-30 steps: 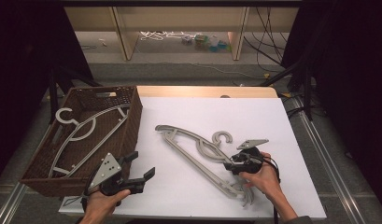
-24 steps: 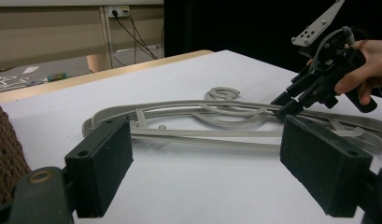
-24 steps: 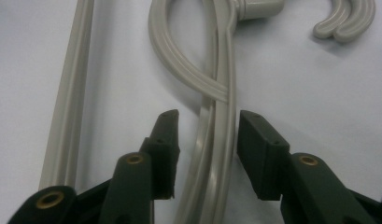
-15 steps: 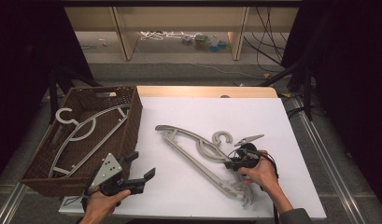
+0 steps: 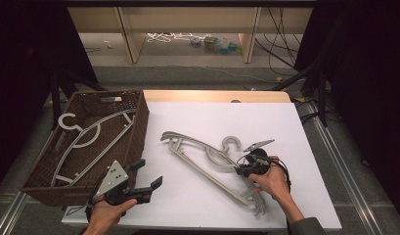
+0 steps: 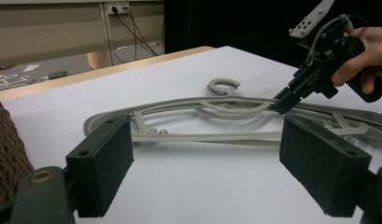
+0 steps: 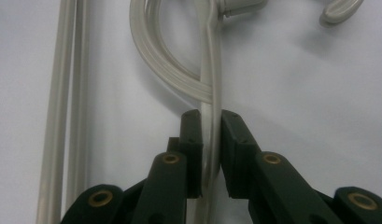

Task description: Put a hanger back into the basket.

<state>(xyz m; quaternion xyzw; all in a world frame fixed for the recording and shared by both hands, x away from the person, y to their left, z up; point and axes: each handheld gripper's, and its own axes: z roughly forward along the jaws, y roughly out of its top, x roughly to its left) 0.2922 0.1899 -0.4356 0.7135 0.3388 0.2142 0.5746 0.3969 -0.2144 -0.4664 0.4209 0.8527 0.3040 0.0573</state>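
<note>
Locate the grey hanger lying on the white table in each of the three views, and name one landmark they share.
High view: hanger at centre, right of the wicker basket.
Left gripper view: across the middle.
Right gripper view: its bar between the right gripper jaws.
Shared landmark: its hook.

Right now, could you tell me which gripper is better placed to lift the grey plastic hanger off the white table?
The right gripper: its jaws already straddle a bar of the grey plastic hanger. The left gripper hangs open, off beside the brown wicker basket.

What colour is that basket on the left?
Dark brown woven wicker basket; the high view shows it best.
</note>
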